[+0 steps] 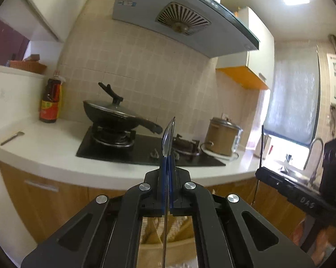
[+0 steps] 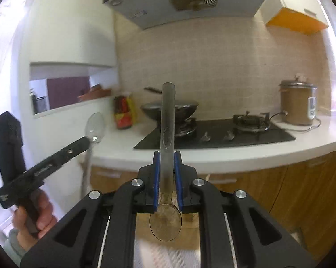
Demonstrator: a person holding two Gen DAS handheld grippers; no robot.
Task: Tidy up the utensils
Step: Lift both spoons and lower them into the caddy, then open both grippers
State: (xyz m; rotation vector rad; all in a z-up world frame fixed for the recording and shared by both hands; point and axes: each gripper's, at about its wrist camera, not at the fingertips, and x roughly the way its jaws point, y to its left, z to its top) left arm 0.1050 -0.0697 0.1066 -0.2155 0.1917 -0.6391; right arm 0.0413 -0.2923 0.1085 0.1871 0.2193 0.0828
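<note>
1. While both my grippers hang in the air in front of the counter [image 2: 212, 160], each is clamped on a clear plastic spoon. My left gripper [image 1: 167, 192] pinches its spoon [image 1: 168, 137] edge-on, bowl pointing ahead of the fingers. My right gripper [image 2: 167, 178] grips the second spoon [image 2: 167, 120] by the neck, handle ahead and bowl back toward my wrist.
2. Slipping seems to me the main risk. The left spoon is held only by its thin edge, so a tilt or a bump could twist it out of the pads. The right spoon is smooth and narrow where I hold it, and it could slide lengthwise.
3. My grippers are near each other; the left one shows just off to the left of my right fingers, so swinging either sideways could knock spoon against spoon.
4. Ahead of both lies the counter edge, then the stove [image 2: 215, 134] with the wok [image 1: 114, 116]; its handle juts toward me. A bottle [image 1: 50, 102] stands ahead to the left, a cooker [image 2: 298, 105] ahead to the right.
5. Open room is the bare counter ahead-left of my left gripper, where a small utensil [image 1: 12, 137] lies. I see no utensil holder.
</note>
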